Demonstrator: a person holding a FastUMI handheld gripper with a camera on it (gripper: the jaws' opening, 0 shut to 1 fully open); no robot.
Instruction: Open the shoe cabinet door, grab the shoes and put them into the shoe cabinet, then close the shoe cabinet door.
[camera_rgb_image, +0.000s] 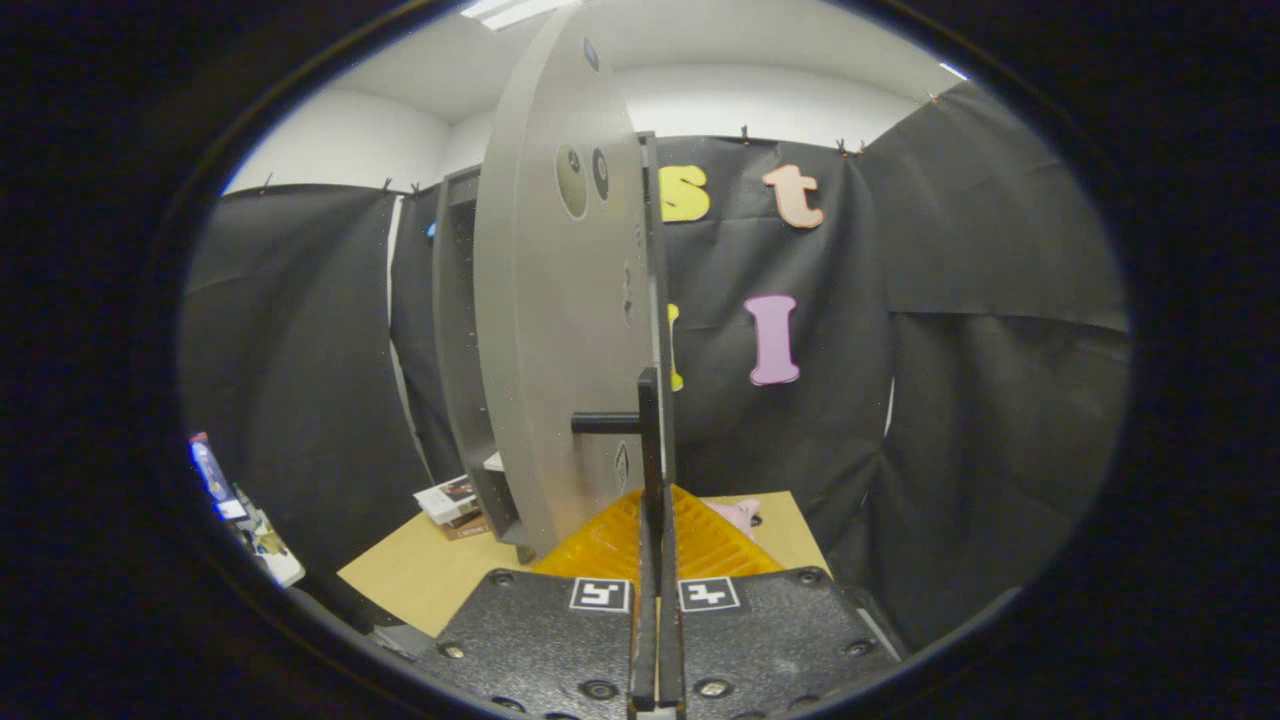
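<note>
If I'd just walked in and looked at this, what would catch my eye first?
The big grey cabinet door, swung open edge-on right ahead of the gripper, whose fingers are shut on the door's dark handle. Behind it stands the open shoe cabinet on a wooden table, with something pink just beyond the fingers.

Body: your gripper (655, 560) has a black textured housing studded with round screws.
Markings: two square black-and-white tags just behind the fingers.
</note>
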